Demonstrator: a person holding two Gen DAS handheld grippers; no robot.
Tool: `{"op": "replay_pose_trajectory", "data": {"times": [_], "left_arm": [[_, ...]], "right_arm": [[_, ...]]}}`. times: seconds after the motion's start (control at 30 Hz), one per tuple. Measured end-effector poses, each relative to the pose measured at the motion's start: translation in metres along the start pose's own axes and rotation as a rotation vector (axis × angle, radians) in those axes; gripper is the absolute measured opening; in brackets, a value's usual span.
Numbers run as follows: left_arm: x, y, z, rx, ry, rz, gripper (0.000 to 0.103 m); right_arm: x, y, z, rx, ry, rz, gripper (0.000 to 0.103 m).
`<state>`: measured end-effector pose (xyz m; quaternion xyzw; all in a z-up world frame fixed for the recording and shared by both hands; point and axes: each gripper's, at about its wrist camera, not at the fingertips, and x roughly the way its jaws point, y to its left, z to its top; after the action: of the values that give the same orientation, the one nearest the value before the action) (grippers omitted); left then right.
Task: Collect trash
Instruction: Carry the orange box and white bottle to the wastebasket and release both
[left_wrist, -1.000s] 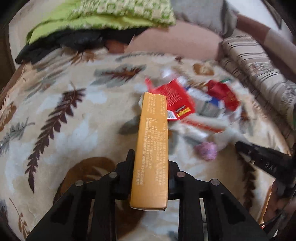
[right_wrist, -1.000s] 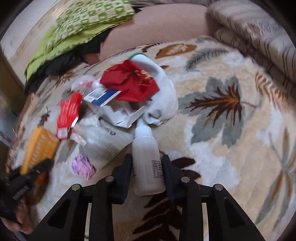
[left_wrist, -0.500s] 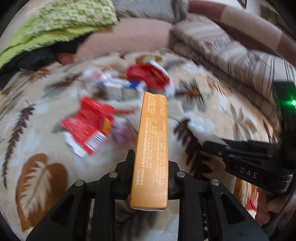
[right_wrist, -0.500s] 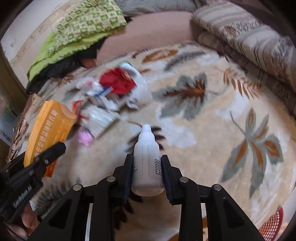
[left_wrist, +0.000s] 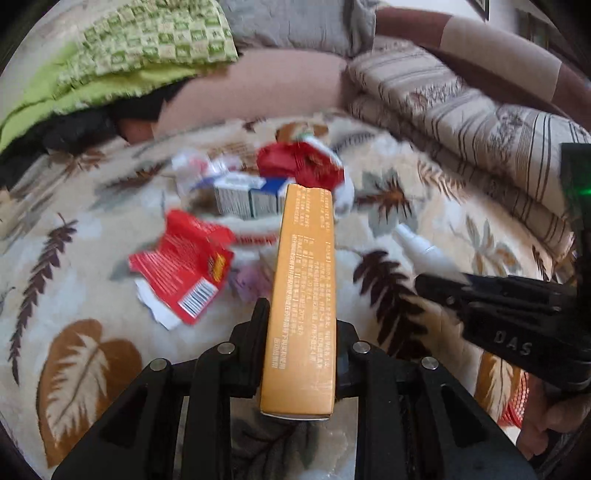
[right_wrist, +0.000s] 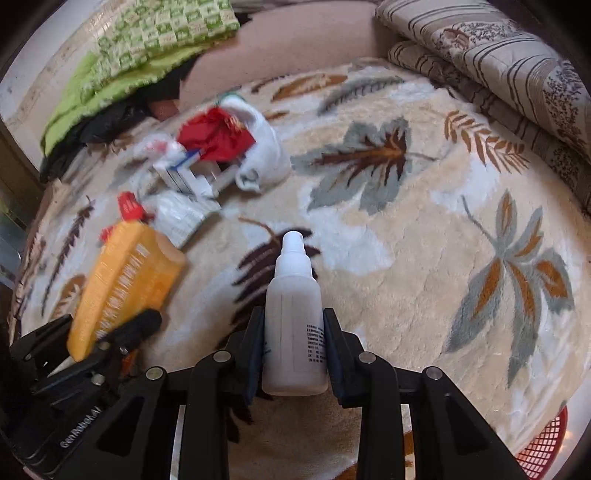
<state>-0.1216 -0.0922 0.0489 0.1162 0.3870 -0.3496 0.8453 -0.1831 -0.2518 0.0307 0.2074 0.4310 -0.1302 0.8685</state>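
Soft, even daylight; strong fisheye bending and dark corners; the trash pile (left_wrist: 258, 206) ahead of the claw smears with motion blur.

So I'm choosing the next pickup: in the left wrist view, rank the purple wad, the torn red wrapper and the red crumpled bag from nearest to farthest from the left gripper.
1. Purple wad: just left of the orange box held in the left gripper.
2. Torn red wrapper: further left on the blanket.
3. Red crumpled bag: beyond the box tip, far in the pile.
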Motion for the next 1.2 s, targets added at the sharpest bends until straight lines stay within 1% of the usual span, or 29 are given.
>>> {"op": "replay_pose_trajectory", "data": {"times": [0.13,0.2,0.53,0.8,1.2], "left_arm": [[0.002,0.004,0.002,-0.009,-0.001,0.028,0.025],[0.001,0.007,0.002,-0.017,-0.001,0.035,0.025],[-0.001,0.012,0.003,-0.018,-0.022,0.09,0.025],[-0.004,0.006,0.002,0.013,-0.042,0.108,0.025],[-0.004,0.006,0.001,0.015,-0.043,0.107,0.025]], "right_arm": [[-0.024,0.008,0.002,-0.034,-0.122,-0.049,0.032],[-0.028,0.01,0.003,-0.04,-0.146,-0.052,0.032],[-0.028,0.015,0.005,-0.053,-0.143,-0.047,0.032],[-0.029,0.011,0.004,-0.041,-0.144,-0.053,0.032],[-0.03,0.01,0.004,-0.041,-0.146,-0.054,0.032]]}}
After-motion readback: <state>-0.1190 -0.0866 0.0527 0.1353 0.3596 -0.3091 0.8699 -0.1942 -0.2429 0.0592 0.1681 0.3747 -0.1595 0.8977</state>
